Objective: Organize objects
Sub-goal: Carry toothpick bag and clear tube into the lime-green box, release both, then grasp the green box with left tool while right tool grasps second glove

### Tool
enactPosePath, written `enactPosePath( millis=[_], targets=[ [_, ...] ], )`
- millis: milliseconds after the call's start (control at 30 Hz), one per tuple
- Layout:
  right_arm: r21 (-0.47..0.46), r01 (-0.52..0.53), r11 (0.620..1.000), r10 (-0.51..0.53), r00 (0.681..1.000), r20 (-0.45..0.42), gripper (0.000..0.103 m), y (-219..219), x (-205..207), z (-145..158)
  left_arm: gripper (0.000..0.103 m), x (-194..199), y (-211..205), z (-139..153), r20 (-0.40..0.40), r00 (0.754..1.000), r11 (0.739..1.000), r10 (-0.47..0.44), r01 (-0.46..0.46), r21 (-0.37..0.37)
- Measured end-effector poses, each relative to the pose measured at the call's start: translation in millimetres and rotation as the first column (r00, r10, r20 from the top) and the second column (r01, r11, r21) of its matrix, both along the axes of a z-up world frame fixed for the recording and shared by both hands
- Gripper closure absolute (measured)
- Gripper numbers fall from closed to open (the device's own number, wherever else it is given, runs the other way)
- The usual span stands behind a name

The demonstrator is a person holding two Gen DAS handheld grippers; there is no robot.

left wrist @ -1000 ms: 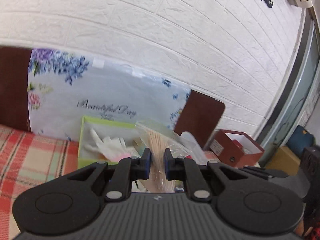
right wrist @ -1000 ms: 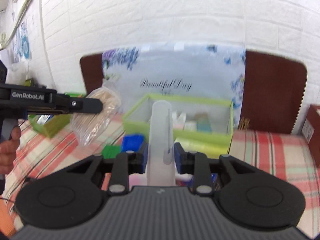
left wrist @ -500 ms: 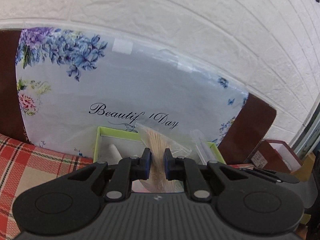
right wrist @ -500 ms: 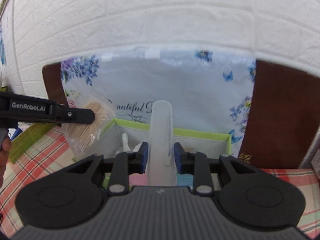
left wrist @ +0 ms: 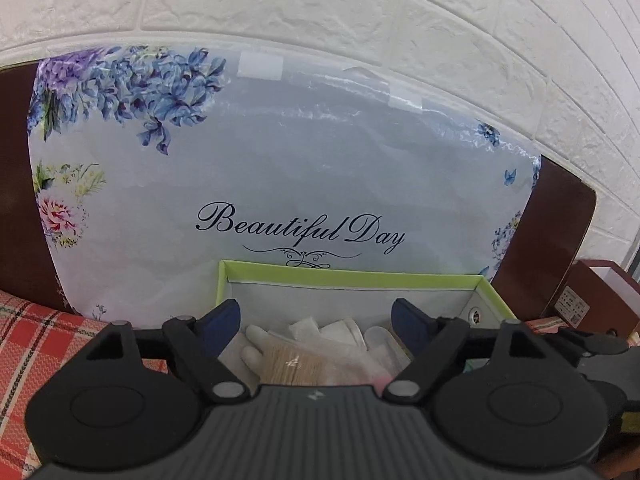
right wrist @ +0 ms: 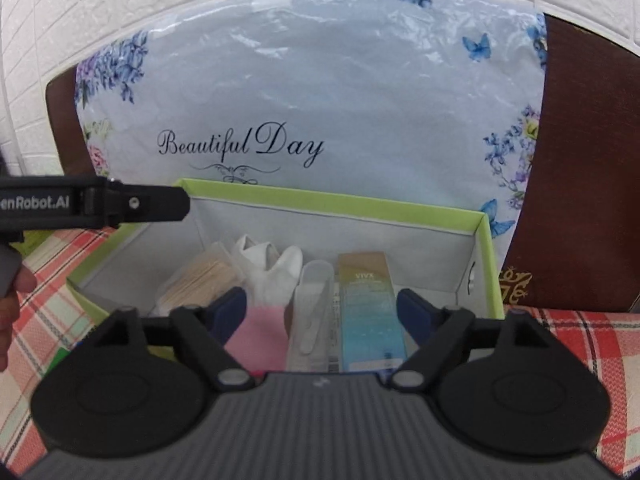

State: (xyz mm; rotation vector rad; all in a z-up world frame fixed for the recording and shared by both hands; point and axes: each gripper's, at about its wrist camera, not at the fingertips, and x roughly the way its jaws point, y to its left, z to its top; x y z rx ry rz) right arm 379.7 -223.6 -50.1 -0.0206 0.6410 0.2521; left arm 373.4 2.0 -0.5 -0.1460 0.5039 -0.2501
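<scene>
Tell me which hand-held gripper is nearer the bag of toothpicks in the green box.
Left. The left hand-held gripper hangs open directly over the bag of toothpicks; the right hand-held gripper is open farther right, over the clear case.

Right hand-held gripper [right wrist: 320, 310] spread wide — over green-rimmed box [right wrist: 332, 203], clear tube [right wrist: 312, 300] inside

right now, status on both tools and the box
Left tool open, empty. Right tool open, empty. Toothpick bag and clear tube lying in green box. Nothing blocking.
</scene>
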Motion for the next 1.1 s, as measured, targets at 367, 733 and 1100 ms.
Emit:
enactPosePath(
  millis=[367,733,1100],
  targets=[
    [0.036,-0.022,0.999,0.015,0.982,0.189,0.0,-5,-93,97,0.001,-102,22,82,0.169,0.985,0.996,0.045,-0.031,-0.081],
    [0.097,-0.009,0.995,-0.008,0.985,0.173,0.0,-2,-219,82,0.0,-223,47,33,-0.006,1.0,0.992,0.005,-0.006,-0.127],
    [0.099,0.153,0.983,-0.15,0.988,-0.035,0.0,70,-205,-13,0.001,-240,95,-29,-0.12,0.971,0.964,0.204,-0.221,-0.147]
  ],
)
